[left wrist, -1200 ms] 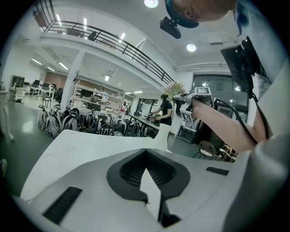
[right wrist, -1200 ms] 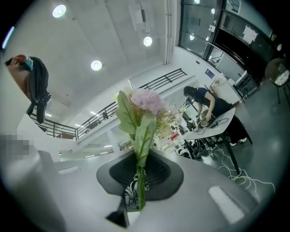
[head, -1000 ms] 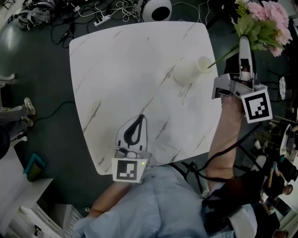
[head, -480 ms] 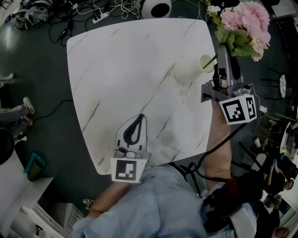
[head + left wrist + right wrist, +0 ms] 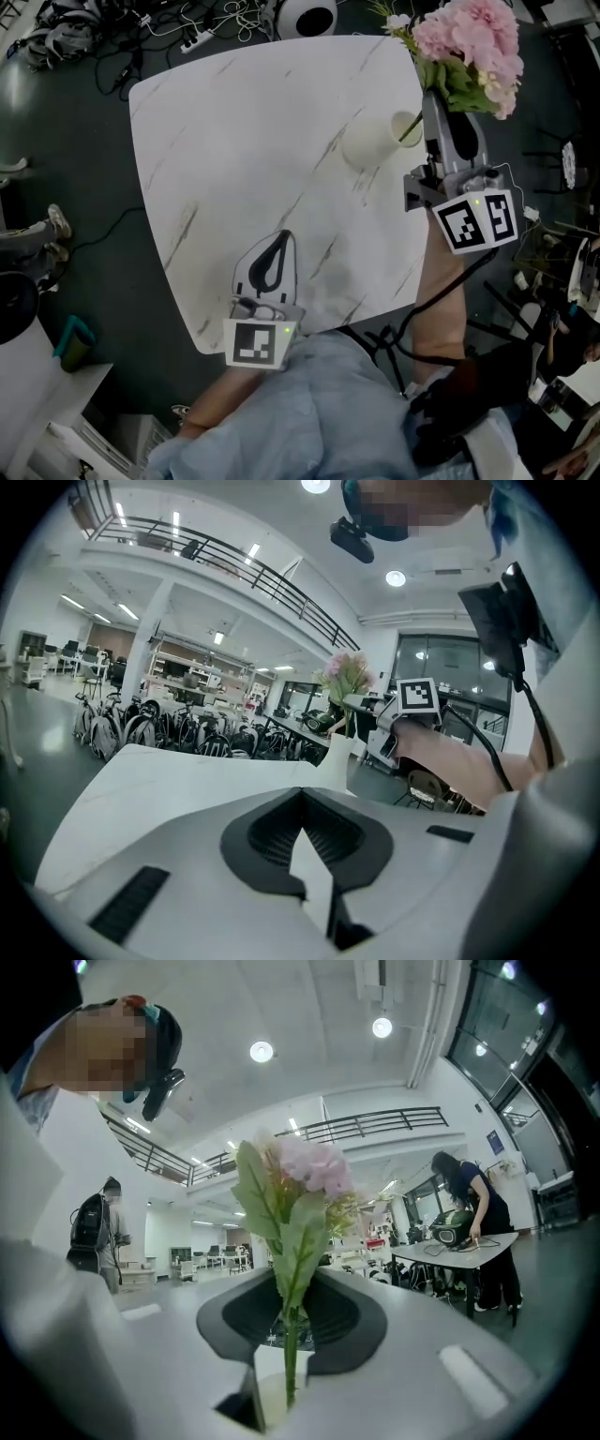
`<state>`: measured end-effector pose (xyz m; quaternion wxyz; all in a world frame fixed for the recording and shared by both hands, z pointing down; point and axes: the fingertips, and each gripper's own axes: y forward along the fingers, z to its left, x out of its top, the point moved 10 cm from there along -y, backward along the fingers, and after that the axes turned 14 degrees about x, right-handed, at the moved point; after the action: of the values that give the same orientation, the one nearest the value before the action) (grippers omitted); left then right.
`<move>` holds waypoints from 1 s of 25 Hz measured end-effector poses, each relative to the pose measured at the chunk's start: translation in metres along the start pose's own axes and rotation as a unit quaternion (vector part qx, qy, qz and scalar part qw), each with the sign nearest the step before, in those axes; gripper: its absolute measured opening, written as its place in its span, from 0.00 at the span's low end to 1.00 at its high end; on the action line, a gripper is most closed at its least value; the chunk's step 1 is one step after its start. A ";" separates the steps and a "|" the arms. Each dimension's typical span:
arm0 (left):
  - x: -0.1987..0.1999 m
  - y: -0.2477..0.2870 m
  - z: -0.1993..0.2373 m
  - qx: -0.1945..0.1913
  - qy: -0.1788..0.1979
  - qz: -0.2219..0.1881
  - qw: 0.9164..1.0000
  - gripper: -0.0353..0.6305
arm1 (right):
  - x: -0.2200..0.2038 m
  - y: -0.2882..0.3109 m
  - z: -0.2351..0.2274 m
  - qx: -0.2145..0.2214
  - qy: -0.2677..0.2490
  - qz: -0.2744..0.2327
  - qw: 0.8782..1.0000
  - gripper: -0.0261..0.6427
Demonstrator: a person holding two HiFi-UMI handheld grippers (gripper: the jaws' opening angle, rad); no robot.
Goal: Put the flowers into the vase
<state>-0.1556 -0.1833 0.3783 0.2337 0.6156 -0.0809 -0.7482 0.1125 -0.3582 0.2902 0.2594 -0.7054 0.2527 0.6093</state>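
While the left claw (image 5: 284, 236) sits nearest the person, over the near edge of the bench (image 5: 244, 141), we find its jaws closed together on nothing. We judge it parked there to stay out of the working side; the vase (image 5: 370, 142) stands well apart from it, further out and to its right.

Further out, the right claw (image 5: 441, 103) points roughly level, just beside the vase and above its mouth. Its jaws have just been opening and now stand a little apart. The stem (image 5: 289, 1354) runs upright between them with a gap on either side, so we record no clamping pressure on it. Directly below that claw, the white mouth of the vase shows through the gap, and the stem's lower end appears to enter it.

Beyond the claw's tips, the flowers (image 5: 469, 47) spread pink and leafy, leaning past the far right corner of the bench.

We judge the placement near complete: the claw is aligned over the vase so that the stem drops in as the grip loosens. The head looks heavy and off-centre, so the bunch may lean further once the claw is clear.
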 end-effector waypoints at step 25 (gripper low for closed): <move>0.003 -0.016 -0.025 -0.021 0.029 -0.018 0.999 0.06 | -0.052 -0.055 0.033 -0.042 0.007 0.120 0.992 0.38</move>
<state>-0.1362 -0.1667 0.3639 0.2353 0.6335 -0.0467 -0.7356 0.1185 -0.2938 0.3413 0.1525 -0.6843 0.3113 0.6416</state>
